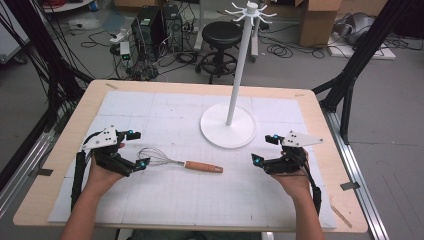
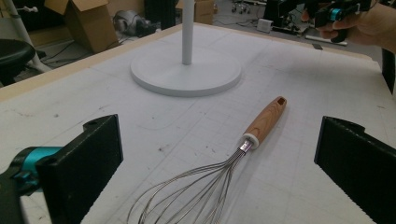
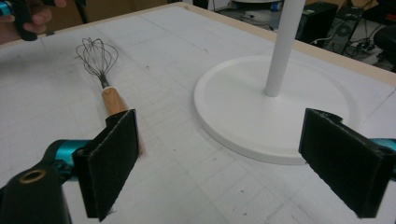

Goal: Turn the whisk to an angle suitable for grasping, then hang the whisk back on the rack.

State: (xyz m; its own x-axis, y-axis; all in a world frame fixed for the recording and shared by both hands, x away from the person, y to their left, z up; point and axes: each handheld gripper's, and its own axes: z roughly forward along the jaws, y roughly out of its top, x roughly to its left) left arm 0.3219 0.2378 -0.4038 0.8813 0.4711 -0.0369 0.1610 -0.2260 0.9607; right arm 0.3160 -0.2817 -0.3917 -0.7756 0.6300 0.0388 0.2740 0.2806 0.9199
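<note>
Whisk [image 1: 179,162] flat on white mat [image 1: 165,200], wires just ahead of left gripper [image 1: 137,149], untouched | left gripper: jaws spread, nothing held | right gripper [image 1: 264,149]: jaws spread, nothing held, beyond handle end | white stand [image 1: 228,125]: past whisk, nearer right gripper

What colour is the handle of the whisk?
Light brown wood, on the whisk handle; the left gripper view shows it best.

A wooden table [image 1: 70,150] carries a white gridded mat [image 1: 165,200], whisk [image 1: 175,162] and white stand [image 1: 228,125].
</note>
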